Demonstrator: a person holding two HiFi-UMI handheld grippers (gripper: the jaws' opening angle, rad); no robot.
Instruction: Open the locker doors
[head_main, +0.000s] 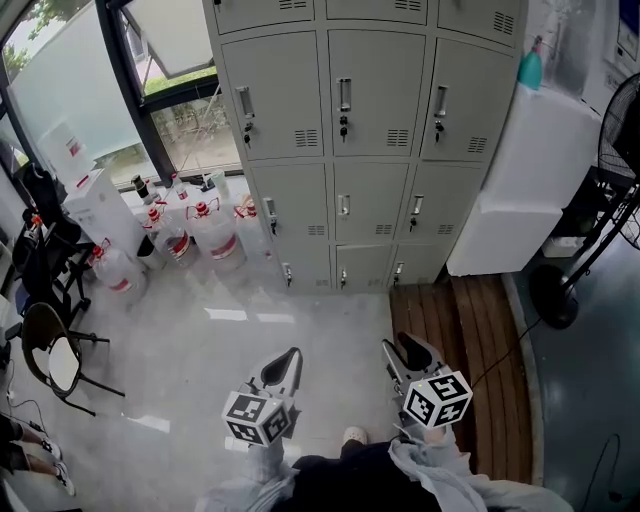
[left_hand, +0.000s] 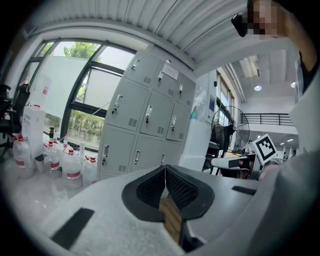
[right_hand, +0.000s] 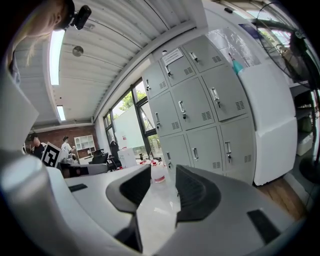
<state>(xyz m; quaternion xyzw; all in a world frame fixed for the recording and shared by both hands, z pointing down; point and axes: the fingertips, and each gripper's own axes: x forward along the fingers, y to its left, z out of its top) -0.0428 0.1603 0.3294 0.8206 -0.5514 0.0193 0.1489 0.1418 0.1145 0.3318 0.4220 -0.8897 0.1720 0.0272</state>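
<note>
The locker bank (head_main: 360, 140) fills the upper centre of the head view. It is a grey grid of compartments, and all its locker doors (head_main: 375, 90) are shut flush, so no part of the task is done yet. A white cabinet (head_main: 520, 180) stands against the bank's right side, which probably limits how far the right column can swing. Wooden decking (head_main: 460, 340) lies on the floor at lower right, in front of that column. Plastic jugs (head_main: 215, 235) cluster at the bank's lower left, near the window.

You hold both grippers low at the bottom centre of the frame, well apart from the lockers and pointed toward them. This looks like an approach stance.

- The left gripper (head_main: 285, 360) has its pads pressed together with nothing between them.
- The right gripper (head_main: 408, 348) has its jaws spread and empty, probably ready to take a handle.

Each door carries a small vertical handle (head_main: 344, 95), with a key hanging below it on several doors. Aim the spread jaws there.
</note>
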